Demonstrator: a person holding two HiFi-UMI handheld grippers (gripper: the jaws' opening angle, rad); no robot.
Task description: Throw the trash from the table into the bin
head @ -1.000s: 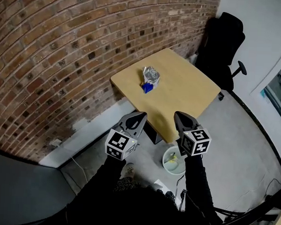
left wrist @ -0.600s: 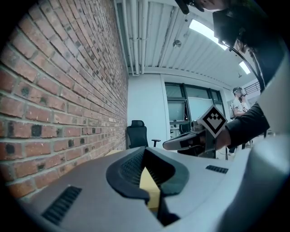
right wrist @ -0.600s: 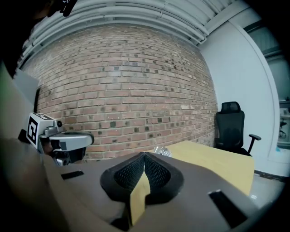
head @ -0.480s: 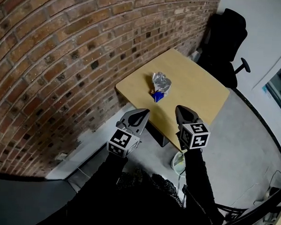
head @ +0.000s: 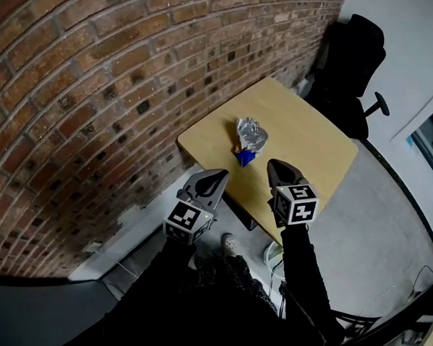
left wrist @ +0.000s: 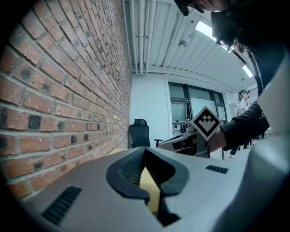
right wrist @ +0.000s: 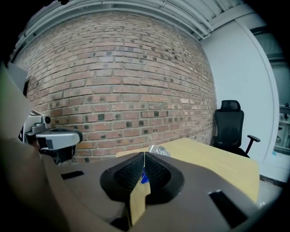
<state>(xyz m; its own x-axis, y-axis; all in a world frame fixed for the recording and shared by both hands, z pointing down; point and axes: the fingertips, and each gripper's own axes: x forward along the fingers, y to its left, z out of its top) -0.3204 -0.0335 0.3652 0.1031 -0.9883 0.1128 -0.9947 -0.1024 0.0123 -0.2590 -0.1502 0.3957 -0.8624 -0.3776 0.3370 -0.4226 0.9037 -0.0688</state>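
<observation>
On the head view, the trash [head: 250, 138], a crumpled silver wrapper with a blue scrap at its near end, lies on the desk [head: 309, 137] towards its left near corner. My left hand-held gripper [head: 220, 175] hangs just off the desk's near edge, close to the brick wall [head: 98, 90]. My right hand-held gripper [head: 273, 166] is over the near edge, its tips near the trash but clear of it. A black chair [head: 353, 60] stands at the far end of the desk. Below the right arm a pale round shape on the floor [head: 387, 235] is probably the bin [head: 272, 252], though my sleeve covers most of it.

On the left gripper view, the jaws meet at their tips with nothing between them. Only a strip of desk shows through the gap behind the pads, and the right gripper's marker cube is off to the right.

On the right gripper view, the jaws are pressed together and empty. The wrapper sits just beyond their tips, slightly right of the seam, with the blue scrap showing through the gap behind the pads.
</observation>
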